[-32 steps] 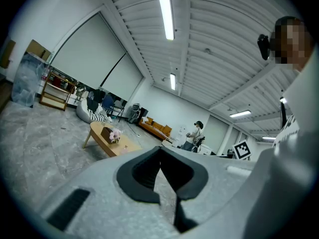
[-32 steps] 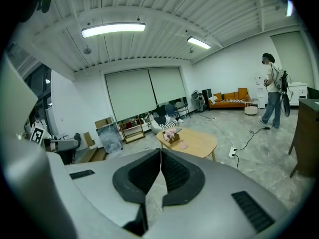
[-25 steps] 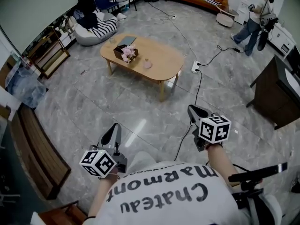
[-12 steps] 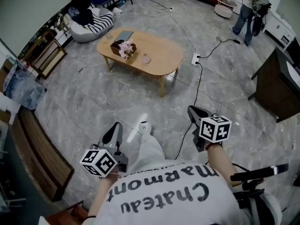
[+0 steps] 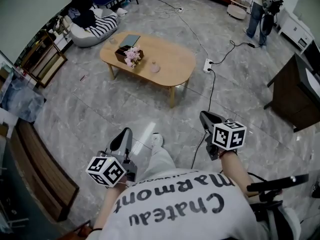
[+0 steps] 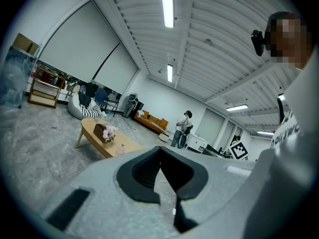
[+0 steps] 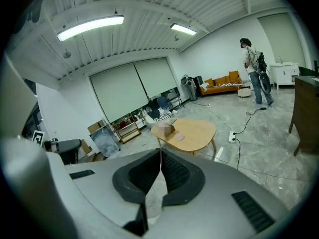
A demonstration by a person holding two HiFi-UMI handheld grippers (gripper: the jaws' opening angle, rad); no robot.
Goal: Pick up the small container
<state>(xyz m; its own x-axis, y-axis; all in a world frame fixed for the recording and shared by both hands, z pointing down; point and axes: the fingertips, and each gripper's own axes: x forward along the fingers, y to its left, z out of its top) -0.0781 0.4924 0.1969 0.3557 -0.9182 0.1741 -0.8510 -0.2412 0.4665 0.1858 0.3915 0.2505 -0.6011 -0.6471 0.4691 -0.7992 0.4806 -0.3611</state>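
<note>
The small container (image 5: 155,68) is a pale pink pot on the oval wooden coffee table (image 5: 172,64), far ahead across the floor. It also shows as a tiny pink shape in the left gripper view (image 6: 121,149) and the right gripper view (image 7: 180,136). A box of pink flowers (image 5: 130,55) stands beside it. My left gripper (image 5: 122,138) and right gripper (image 5: 206,119) are both held near my body, well short of the table. Each has its jaws shut with nothing between them (image 6: 160,150) (image 7: 160,150).
A power strip (image 5: 208,65) with black cables lies on the floor right of the table. A person (image 5: 260,9) stands at the far right near a dark cabinet (image 5: 297,94). A striped beanbag (image 5: 92,26), shelves and a wooden bench (image 5: 42,174) line the left side.
The view has moved forward toward the table, and my foot has come into sight between the grippers. Both grippers stay shut at the same height.
</note>
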